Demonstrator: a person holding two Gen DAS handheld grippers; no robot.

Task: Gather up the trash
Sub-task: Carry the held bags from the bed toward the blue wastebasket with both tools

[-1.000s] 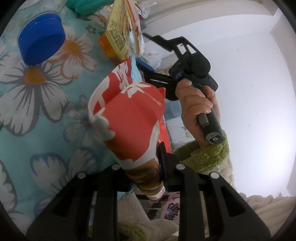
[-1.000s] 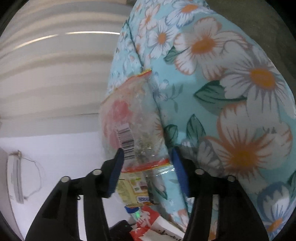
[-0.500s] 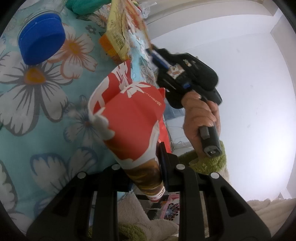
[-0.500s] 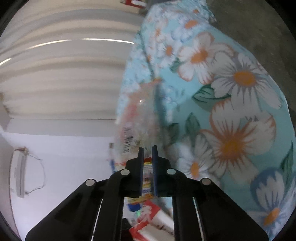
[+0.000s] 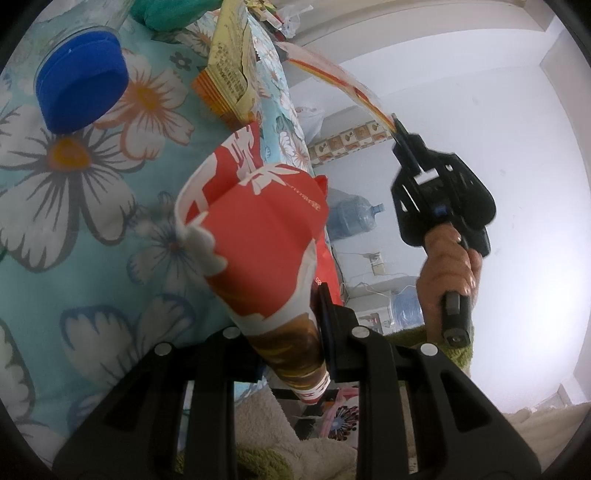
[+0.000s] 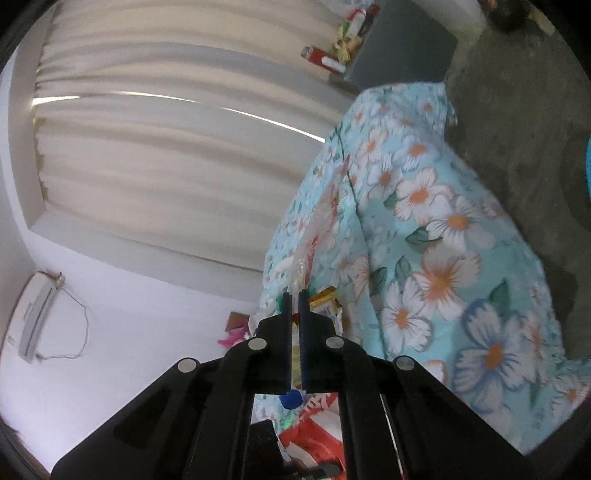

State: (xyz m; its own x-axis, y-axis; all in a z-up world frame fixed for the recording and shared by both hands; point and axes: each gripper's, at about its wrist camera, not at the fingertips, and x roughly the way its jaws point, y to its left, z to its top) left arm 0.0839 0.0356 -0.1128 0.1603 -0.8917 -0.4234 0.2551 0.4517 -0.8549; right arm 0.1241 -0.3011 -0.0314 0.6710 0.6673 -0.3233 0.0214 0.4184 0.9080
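Observation:
My left gripper (image 5: 288, 325) is shut on a red and white paper bag (image 5: 258, 229), held over the flowered cloth (image 5: 74, 192). My right gripper (image 6: 294, 295) is shut on a clear plastic wrapper (image 6: 317, 229) with red print and holds it lifted off the cloth. In the left wrist view the right gripper (image 5: 397, 123) is raised at the upper right with the wrapper (image 5: 332, 74) hanging from its tips. A yellow snack packet (image 5: 229, 70) and a jar with a blue lid (image 5: 81, 92) lie on the cloth.
The flowered cloth (image 6: 443, 258) covers the table. A green cloth item (image 5: 166, 14) lies at the far end. Curtains (image 6: 166, 147) and a white wall are behind. A water jug (image 5: 351, 218) stands beyond the table edge. Dark floor (image 6: 517, 110) lies to the right.
My right gripper closed on the clear wrapper and lifted it up and away from the cloth. My left gripper kept still with the red bag.

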